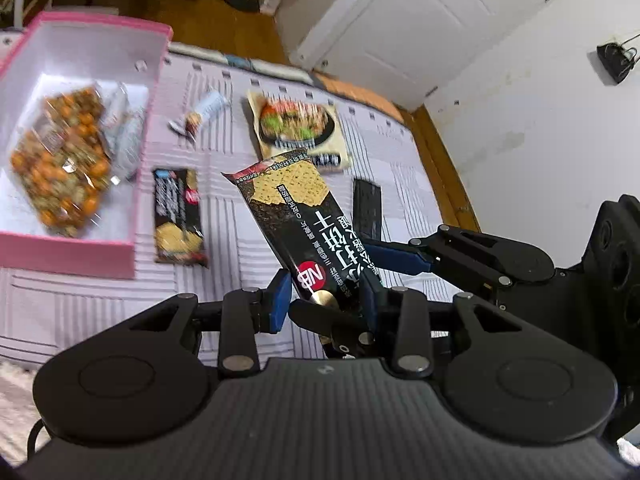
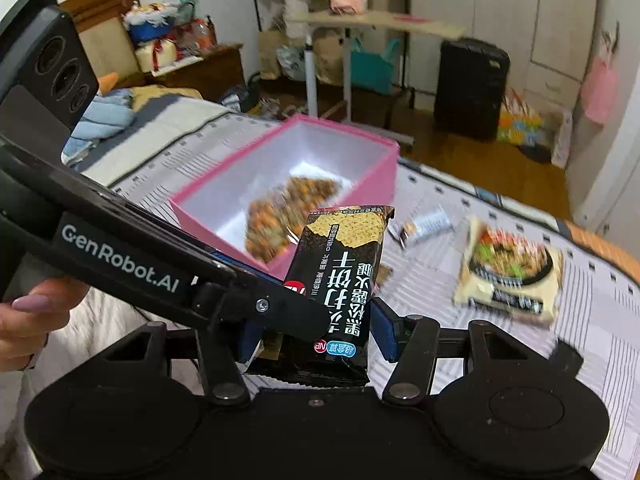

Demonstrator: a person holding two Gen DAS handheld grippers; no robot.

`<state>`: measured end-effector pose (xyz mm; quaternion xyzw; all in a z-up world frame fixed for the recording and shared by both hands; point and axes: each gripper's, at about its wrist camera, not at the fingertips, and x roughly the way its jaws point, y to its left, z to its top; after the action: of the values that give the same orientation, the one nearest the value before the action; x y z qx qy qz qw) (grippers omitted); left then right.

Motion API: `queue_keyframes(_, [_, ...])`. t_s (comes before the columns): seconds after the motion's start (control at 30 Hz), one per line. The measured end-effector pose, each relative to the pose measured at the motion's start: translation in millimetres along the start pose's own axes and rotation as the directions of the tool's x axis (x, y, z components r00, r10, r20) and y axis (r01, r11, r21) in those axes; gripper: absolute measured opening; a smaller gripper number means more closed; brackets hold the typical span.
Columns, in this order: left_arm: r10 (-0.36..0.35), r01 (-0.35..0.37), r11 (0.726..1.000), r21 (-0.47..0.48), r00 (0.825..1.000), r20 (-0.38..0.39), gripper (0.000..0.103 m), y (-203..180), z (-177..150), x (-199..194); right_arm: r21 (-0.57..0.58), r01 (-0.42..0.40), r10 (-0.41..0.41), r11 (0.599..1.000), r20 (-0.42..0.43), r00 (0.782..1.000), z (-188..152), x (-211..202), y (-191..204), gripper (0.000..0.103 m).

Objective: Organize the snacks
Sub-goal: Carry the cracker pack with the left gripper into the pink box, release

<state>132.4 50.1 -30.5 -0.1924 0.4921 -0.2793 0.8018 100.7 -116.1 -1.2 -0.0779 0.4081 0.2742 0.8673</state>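
A black cracker packet (image 1: pixel 296 208) (image 2: pixel 340 280) stands upright above the bed, held by both grippers at its lower end. My left gripper (image 1: pixel 325 300) has its blue pads on either side of the packet, and one of its fingers (image 2: pixel 296 312) crosses the packet's face in the right wrist view. My right gripper (image 2: pixel 316 334) clasps the same packet across its width. The pink box (image 1: pixel 152 80) (image 2: pixel 384 176) lies ahead on the bed with a bag of mixed orange snacks (image 1: pixel 60 160) (image 2: pixel 292 208) inside.
On the striped bedcover lie a second cracker packet (image 1: pixel 178 216), a small white bar (image 1: pixel 204 112) (image 2: pixel 424 224), a noodle packet (image 1: pixel 300 132) (image 2: pixel 508 276) and a flat black object (image 1: pixel 366 208). The bed's wooden edge (image 1: pixel 440 168) runs along the white wall. A hand (image 2: pixel 24 312) grips the left tool.
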Motion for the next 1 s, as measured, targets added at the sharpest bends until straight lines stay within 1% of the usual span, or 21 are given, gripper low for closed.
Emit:
queue_keyframes(0.07, [0.005,-0.005,1.0,-0.002,1.0,0.029,0.034,3.9,2.6,-13.7,-0.013,-0.016,0.016,1.0,0.022,1.0,10.3,2.9,6.7,0.061])
queue_keyframes(0.2, [0.025,-0.023,0.999,-0.022,0.997,0.077,0.035,18.8,12.1,-36.2,-0.032,-0.058,0.059,0.998,0.041,0.997,31.9,16.9,15.0,0.061])
queue_keyframes(0.3, [0.028,-0.018,0.996,-0.09,0.993,0.116,0.035,41.3,20.1,-48.7,-0.027,-0.112,0.113,0.993,0.042,0.993,47.8,38.8,20.7,0.061])
queue_keyframes(0.37, [0.044,-0.028,0.993,-0.116,0.989,0.14,0.035,59.1,23.1,-55.3,-0.048,-0.132,0.134,0.99,0.044,0.99,56.1,56.1,26.8,0.06])
queue_keyframes(0.47, [0.083,-0.057,0.986,-0.158,0.983,0.164,0.035,86.6,30.7,-58.0,-0.072,-0.173,0.177,0.982,0.053,0.983,68.2,87.6,31.8,0.06])
queue_keyframes(0.5, [0.099,-0.069,0.983,-0.173,0.98,0.171,0.037,97.2,35.0,-57.2,-0.075,-0.196,0.2,0.978,0.062,0.978,72.1,98.6,30.6,0.06])
queue_keyframes(0.57, [0.117,-0.079,0.977,-0.2,0.976,0.182,0.037,115.7,42.7,-55.9,-0.049,-0.241,0.244,0.969,0.065,0.968,77.8,116.2,24.9,0.06])
queue_keyframes(0.63, [0.128,-0.087,0.974,-0.211,0.973,0.19,0.037,130.0,48.4,-52.6,-0.024,-0.266,0.267,0.964,0.058,0.962,82.4,132.8,19.1,0.06])
queue_keyframes(0.73, [0.125,-0.076,0.966,-0.249,0.974,0.188,0.037,153.2,57.8,-39.8,-0.021,-0.268,0.269,0.963,0.047,0.962,86.2,153.0,14.8,0.06])
queue_keyframes(0.83, [0.138,-0.084,0.961,-0.264,0.971,0.193,0.037,167.7,64.4,-26.5,-0.021,-0.234,0.234,0.972,0.045,0.971,88.6,170.6,12.1,0.06])
queue_keyframes(0.93, [0.165,-0.118,0.96,-0.252,0.971,0.174,0.039,174.2,77.1,-6.3,-0.024,-0.19,0.191,0.982,0.04,0.981,87.6,181.3,9.9,0.06])
queue_keyframes(1.0, [0.179,-0.137,0.96,-0.245,0.971,0.157,0.039,178.3,83.7,5.0,-0.012,-0.178,0.178,0.984,0.031,0.983,86.5,187.9,7.0,0.06])
